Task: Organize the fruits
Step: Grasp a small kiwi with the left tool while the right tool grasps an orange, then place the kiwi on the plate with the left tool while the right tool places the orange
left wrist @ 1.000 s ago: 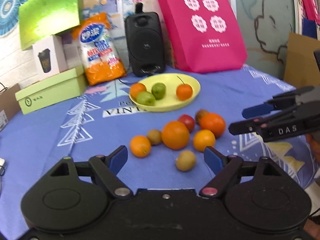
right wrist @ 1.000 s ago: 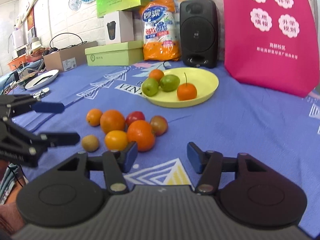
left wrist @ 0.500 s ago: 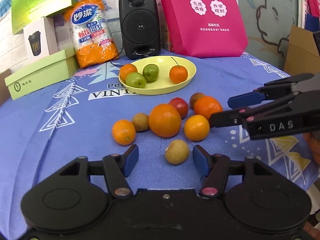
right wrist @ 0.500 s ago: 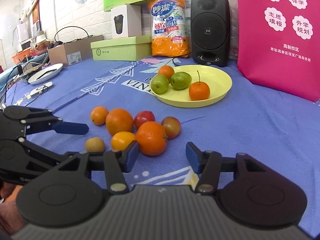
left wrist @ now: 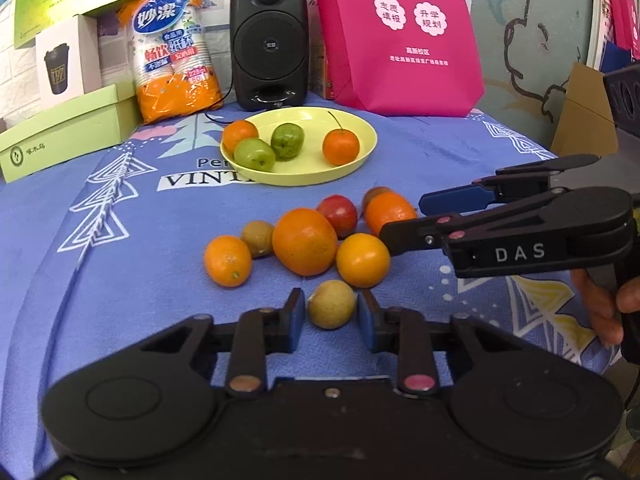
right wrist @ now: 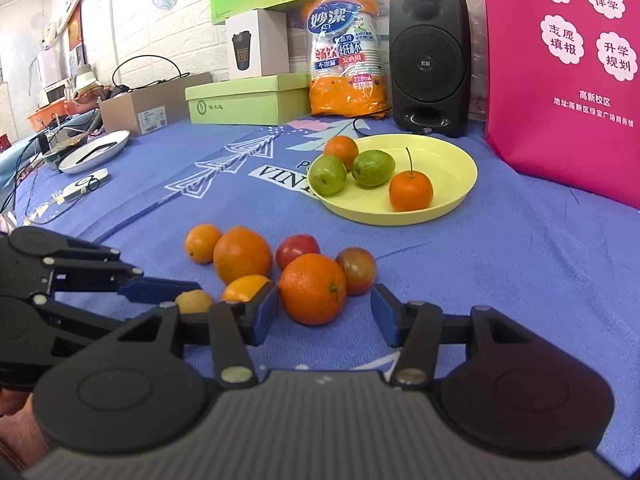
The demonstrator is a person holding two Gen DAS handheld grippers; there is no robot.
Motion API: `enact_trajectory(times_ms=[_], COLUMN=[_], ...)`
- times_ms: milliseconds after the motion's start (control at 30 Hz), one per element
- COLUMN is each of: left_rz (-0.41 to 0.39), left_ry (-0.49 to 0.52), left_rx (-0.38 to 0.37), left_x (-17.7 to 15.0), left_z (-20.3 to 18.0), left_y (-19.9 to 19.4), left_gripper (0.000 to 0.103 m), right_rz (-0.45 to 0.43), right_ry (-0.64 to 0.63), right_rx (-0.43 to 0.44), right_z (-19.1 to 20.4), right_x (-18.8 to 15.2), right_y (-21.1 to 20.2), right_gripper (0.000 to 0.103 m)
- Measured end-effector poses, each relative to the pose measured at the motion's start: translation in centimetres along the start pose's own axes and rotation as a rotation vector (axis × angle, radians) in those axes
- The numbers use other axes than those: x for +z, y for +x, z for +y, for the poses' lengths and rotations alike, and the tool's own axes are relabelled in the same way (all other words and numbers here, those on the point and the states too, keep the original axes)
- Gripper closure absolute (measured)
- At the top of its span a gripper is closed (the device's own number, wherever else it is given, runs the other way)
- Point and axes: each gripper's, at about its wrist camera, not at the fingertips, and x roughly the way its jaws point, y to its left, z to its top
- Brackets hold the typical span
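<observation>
A small yellow-brown fruit lies on the blue cloth, and my left gripper is shut on it, one blue pad on each side. Just beyond it is a cluster of loose fruit: a big orange, a yellow-orange one, a small orange and a red fruit. My right gripper stands open with another orange just ahead between its fingertips, pads clear of it. The yellow plate behind holds two oranges and two green fruits.
A black speaker, a pink bag, a pack of paper cups and green boxes line the back of the table. A white dish and cables lie at the far left. A hand holds the right gripper.
My left gripper came forward and down onto the small yellow-brown fruit and its jaws closed on it. The right gripper edged closer to the orange, its jaws unchanged.
</observation>
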Motion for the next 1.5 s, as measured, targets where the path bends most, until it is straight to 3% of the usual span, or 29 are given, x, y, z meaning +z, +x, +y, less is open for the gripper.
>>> enact_trajectory(times_ms=[267,367,1000,1267,1500], left_rz=[-0.001,-0.002,-0.034,-0.059,-0.077], left_ry=[-0.007,-0.016,-0.064,-0.051,0.010], left_rx=[0.008,0.012,0.032,0.048,0.019], left_x=[0.0,-0.1,0.1,2.5,6.3], left_z=[0.1,0.3,1.6,2.2,2.1], left_y=[-0.3,-0.3,-2.8,-4.3,-2.7], left_gripper=[0.078,0.078,0.078,0.078,0.078], right_rz=[0.037,0.024,0.015,0.016,-0.004], right_ry=[0.038,0.013,0.067,0.059,0.057], right_rx=[0.015,0.015,0.002,-0.007,-0.016], right_z=[0.4,1.0,-0.5,-0.4,-1.0], right_x=[0.1,-0.2,-2.2,-2.3,-1.6], right_y=[1.6,1.9,-2.6,-3.1,-3.6], right_gripper=[0.052,0.064,0.065,0.065,0.065])
